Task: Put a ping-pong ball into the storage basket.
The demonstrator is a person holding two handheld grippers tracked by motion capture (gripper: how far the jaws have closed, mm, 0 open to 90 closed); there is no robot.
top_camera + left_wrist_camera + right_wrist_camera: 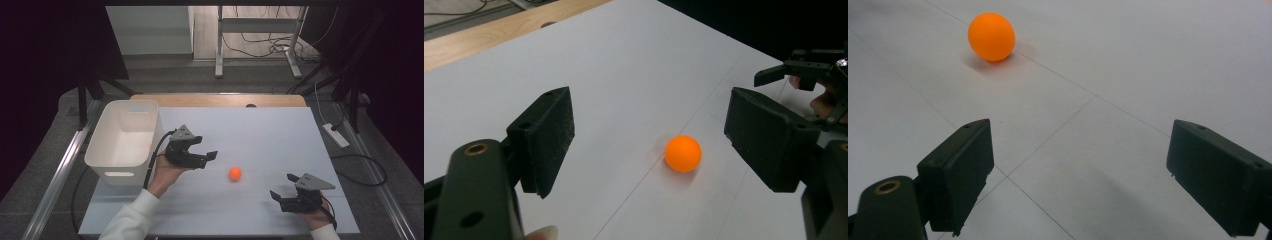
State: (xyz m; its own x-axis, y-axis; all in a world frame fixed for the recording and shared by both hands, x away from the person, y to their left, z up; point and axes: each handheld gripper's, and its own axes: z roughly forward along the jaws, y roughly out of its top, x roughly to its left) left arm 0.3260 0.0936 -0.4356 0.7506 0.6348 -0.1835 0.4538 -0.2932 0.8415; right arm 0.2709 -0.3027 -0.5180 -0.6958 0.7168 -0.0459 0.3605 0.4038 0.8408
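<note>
At the left of the table (250, 125), a white tub (125, 137) stands near the edge, its open top facing up. Just to its right, the person's left hand (162, 175) holds the left gripper (207, 154) above the white table sheet, its jaws pointing toward the middle of the table. The jaws stand wide apart with nothing between the pads, so this gripper is released. In the left gripper view (649, 135) the orange ball (683, 153) sits on the sheet ahead of the jaws, a little nearer the right-hand jaw, and touches neither pad.

The ball (235, 173) lies on the sheet between the two grippers, near the left gripper's tips and farther from the right one. A small shadow lies right under it, so it rests on the surface.

Toward the right, near the front edge of the table, the right hand (317, 217) holds the right gripper (285, 186) low over the sheet. Its jaws are also spread wide and hold nothing. In the right gripper view (1078, 165) the ball (991, 36) lies well ahead of the jaws, off toward the left-hand jaw, on a thin line in the sheet.
</note>
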